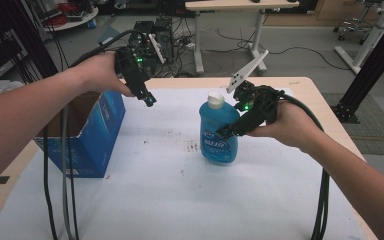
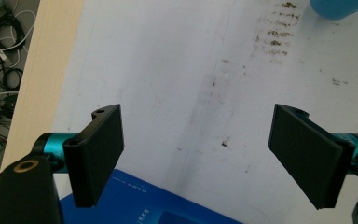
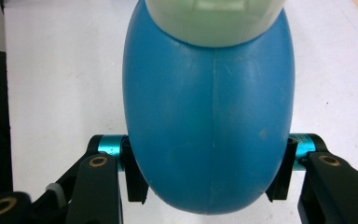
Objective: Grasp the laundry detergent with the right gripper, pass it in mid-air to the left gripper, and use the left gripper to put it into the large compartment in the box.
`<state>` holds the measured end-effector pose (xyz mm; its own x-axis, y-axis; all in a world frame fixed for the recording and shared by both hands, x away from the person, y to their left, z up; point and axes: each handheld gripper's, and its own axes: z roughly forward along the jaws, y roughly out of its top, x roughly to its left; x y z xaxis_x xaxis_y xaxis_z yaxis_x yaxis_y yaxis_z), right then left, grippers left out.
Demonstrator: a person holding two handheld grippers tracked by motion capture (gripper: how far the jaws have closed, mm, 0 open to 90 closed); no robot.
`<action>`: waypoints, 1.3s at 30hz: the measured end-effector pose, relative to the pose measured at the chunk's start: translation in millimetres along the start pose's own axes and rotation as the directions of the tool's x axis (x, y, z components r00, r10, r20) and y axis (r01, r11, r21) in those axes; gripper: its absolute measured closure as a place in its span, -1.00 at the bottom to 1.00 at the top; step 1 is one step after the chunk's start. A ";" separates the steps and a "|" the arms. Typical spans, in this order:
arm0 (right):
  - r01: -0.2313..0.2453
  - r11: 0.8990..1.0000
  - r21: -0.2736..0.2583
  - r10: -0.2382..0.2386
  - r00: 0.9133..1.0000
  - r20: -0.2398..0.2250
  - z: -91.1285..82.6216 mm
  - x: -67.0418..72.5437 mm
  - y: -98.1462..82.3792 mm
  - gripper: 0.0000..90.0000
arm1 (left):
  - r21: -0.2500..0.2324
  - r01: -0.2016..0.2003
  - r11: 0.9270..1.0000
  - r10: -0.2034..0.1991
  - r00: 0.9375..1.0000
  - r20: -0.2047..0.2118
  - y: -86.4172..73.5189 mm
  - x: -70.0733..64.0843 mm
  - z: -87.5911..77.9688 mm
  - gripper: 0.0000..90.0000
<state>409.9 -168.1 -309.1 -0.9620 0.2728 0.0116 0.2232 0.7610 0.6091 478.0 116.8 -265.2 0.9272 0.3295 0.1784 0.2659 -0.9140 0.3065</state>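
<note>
A blue plastic bottle (image 1: 219,135) with a pale cap stands upright near the middle of the white-covered table (image 1: 180,200). My right gripper (image 1: 228,132) is shut on the bottle's body from its right side. In the right gripper view both pads press against the sides of the bottle (image 3: 209,116). My left gripper (image 1: 149,100) hangs in the air above the table beside an open blue box (image 1: 92,137), its jaws wide apart with nothing between them. The left gripper view looks down past the open left gripper (image 2: 196,154) on the stained sheet and a corner of the box (image 2: 140,205).
The blue cardboard box stands open at the table's left edge. Black cables (image 1: 60,200) trail off the front left, and another cable (image 1: 322,200) runs from my right hand. Brown stains (image 1: 192,147) mark the sheet left of the bottle. Desks and cables lie beyond the far edge.
</note>
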 end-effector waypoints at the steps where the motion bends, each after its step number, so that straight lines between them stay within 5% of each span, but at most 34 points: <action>1: 0.005 1.000 -0.002 -0.005 1.000 -0.006 -1.0 -0.4 1.3 0.00 | -0.004 0.002 1.000 -0.002 1.000 0.001 0.1 -0.3 -1.0 -0.60; 12: 0.051 0.998 -0.033 -0.053 0.997 -0.057 -9.7 -3.2 14.6 0.00 | -0.033 -0.040 0.999 0.040 0.999 0.020 4.8 -6.6 -19.8 -0.59; 21: 0.090 0.994 -0.057 -0.095 0.992 -0.088 -18.5 -5.5 28.9 0.00 | -0.088 -0.095 0.992 0.100 0.993 0.057 17.6 -14.9 -52.8 -0.60; 26: 0.112 0.991 -0.071 -0.119 0.987 -0.108 -22.5 -5.3 39.1 0.01 | -0.123 -0.143 0.982 0.156 0.983 0.100 30.4 -27.0 -70.0 -0.60; 33: 0.139 0.986 -0.089 -0.150 0.979 -0.136 -24.2 -3.4 53.5 0.01 | -0.148 -0.218 0.965 0.240 0.959 0.151 47.0 -45.4 -87.6 -0.60; 39: 0.154 0.982 -0.104 -0.170 0.972 -0.161 -26.7 -1.1 66.4 0.01 | -0.157 -0.233 0.960 0.258 0.951 0.168 55.4 -54.1 -100.4 -0.60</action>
<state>421.5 -133.5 -247.5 -0.9985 0.0416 0.0352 0.0544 0.7284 0.6830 416.0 72.1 -163.9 0.9951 0.0374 0.0915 -0.0023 -0.9167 0.3995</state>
